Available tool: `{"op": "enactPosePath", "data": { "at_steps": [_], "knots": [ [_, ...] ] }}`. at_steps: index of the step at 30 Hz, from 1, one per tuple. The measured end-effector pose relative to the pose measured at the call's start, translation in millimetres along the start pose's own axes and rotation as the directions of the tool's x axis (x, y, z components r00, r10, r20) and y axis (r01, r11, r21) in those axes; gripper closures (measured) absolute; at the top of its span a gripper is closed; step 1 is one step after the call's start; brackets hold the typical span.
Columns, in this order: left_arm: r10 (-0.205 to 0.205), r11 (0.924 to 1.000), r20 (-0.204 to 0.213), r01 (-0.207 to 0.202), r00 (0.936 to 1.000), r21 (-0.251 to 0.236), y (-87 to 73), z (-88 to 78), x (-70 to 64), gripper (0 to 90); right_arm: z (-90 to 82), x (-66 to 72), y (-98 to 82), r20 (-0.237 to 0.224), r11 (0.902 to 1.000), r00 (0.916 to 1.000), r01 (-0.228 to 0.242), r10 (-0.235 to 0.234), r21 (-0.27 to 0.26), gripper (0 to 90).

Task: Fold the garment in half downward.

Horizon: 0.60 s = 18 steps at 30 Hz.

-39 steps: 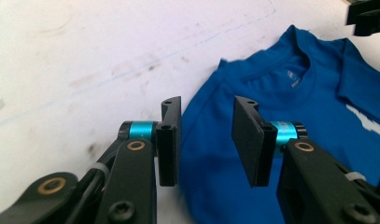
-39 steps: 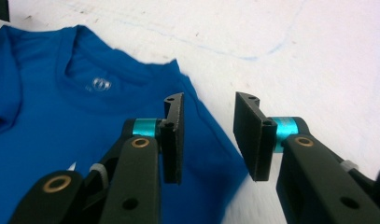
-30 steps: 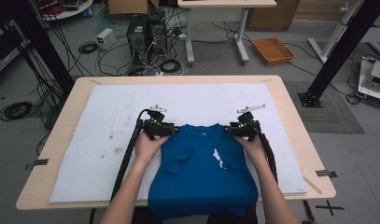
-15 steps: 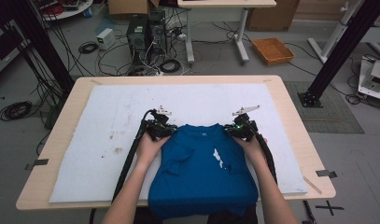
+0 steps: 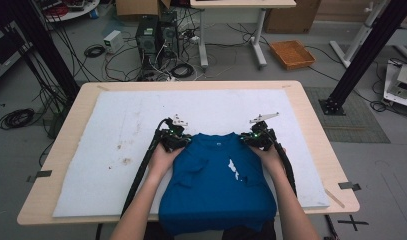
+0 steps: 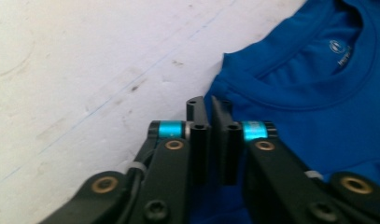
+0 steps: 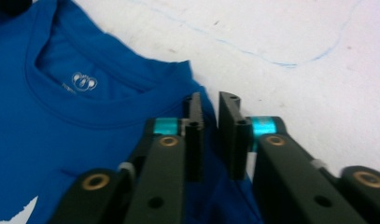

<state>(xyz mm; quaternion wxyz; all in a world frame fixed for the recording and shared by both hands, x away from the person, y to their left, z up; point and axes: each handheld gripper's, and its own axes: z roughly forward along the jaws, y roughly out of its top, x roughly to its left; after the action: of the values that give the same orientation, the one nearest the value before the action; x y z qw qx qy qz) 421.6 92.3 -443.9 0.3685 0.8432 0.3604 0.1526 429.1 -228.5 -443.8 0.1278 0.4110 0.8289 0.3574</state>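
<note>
Shirt (image 5: pixel 216 187), blue, collar end away from the person.
Left gripper (image 5: pixel 177 140) and right gripper (image 5: pixel 254 139) have just been closing, apparently pinching its left and right shoulder corners.

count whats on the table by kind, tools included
blue t-shirt: 1
white mat under it: 1
tools: 2, the left tool and the right tool, each at a shoulder of the shirt
total: 4
</note>
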Motion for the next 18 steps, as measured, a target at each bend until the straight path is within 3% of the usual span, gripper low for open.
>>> {"op": "enactPosePath", "data": {
  "at_steps": [2, 3, 6, 7, 8, 10, 14, 15, 18],
  "knots": [
    [-0.011, 0.9999, 0.007, 0.011, 0.9999, -0.001, -0.3, -0.4, 1.3, 87.7, 0.5, 4.1, 1.0, -0.010, 0.9997, 0.9996, 0.024, -0.024, 0.000, 88.4],
    [-0.035, 0.9994, 0.014, 0.035, 0.9993, -0.005, -0.5, -1.0, 3.3, 88.0, 0.2, 4.4, 1.2, -0.006, 0.9996, 0.9995, 0.029, -0.029, -0.002, 88.7],
    [-0.035, 0.9993, 0.008, 0.035, 0.9994, -0.016, -0.4, -2.4, 6.5, 88.3, -1.6, 3.4, 1.6, -0.006, 0.9997, 0.9998, 0.020, -0.020, -0.014, 88.8],
    [-0.059, 0.9974, 0.020, 0.060, 0.9981, -0.040, -0.1, -4.1, 12.0, 88.3, -3.6, 1.1, 2.4, -0.003, 0.9992, 0.9999, 0.012, -0.013, -0.038, 88.9],
    [-0.059, 0.9974, 0.020, 0.060, 0.9981, -0.040, -0.1, -4.1, 12.0, 88.4, -3.6, 1.1, 2.4, -0.003, 0.9992, 0.9999, 0.012, -0.013, -0.038, 88.9],
    [-0.101, 0.9929, 0.025, 0.102, 0.9946, -0.061, 3.0, -6.1, 21.9, 88.5, -4.1, -3.7, 7.2, -0.016, 0.9983, 0.9998, -0.013, 0.012, -0.057, 89.0],
    [-0.110, 0.9901, 0.014, 0.110, 0.9939, -0.087, 10.5, -10.5, 31.5, 88.5, -4.2, -5.4, 19.5, -0.024, 0.9954, 0.9994, -0.025, 0.023, -0.092, 89.0],
    [-0.128, 0.9861, 0.018, 0.129, 0.9916, -0.105, 16.1, -14.0, 38.6, 88.4, -4.3, -5.6, 28.8, -0.021, 0.9929, 0.9993, -0.034, 0.032, -0.114, 89.0],
    [-0.127, 0.9848, 0.012, 0.128, 0.9918, -0.118, 20.6, -17.4, 44.1, 88.4, -3.4, -6.0, 39.7, 0.002, 0.9918, 0.9996, -0.028, 0.029, -0.124, 88.9]
  ]
}}
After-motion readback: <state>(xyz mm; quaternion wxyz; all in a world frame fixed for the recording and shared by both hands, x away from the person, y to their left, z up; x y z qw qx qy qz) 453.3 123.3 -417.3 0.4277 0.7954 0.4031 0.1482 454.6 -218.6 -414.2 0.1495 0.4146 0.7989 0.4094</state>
